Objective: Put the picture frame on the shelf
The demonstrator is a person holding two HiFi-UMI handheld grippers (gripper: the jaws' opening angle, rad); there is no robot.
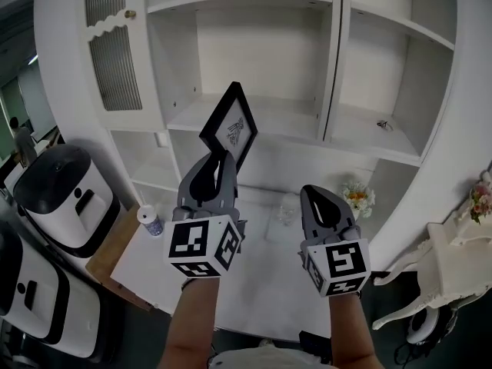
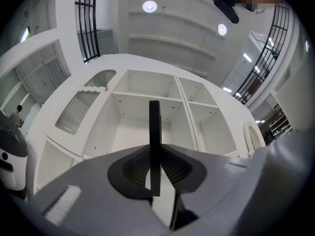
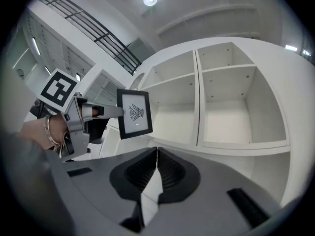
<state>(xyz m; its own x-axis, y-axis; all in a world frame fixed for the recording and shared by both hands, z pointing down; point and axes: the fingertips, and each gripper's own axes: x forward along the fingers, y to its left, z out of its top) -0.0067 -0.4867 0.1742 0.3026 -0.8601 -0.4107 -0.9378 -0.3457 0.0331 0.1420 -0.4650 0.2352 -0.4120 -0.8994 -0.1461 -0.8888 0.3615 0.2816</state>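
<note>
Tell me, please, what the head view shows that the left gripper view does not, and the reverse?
Head view only: the printed face of the picture frame, the right gripper, shut and empty, a flower bunch and a small bottle. Left gripper view only: the picture frame edge-on with the jaws pressed on both its sides, and ceiling lights. Both: the picture frame, the left gripper holding it, and the white shelf unit ahead.

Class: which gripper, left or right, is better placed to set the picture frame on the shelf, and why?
Left. The left gripper is shut on the picture frame, holding it up in front of the shelf. The right gripper is shut and empty.
</note>
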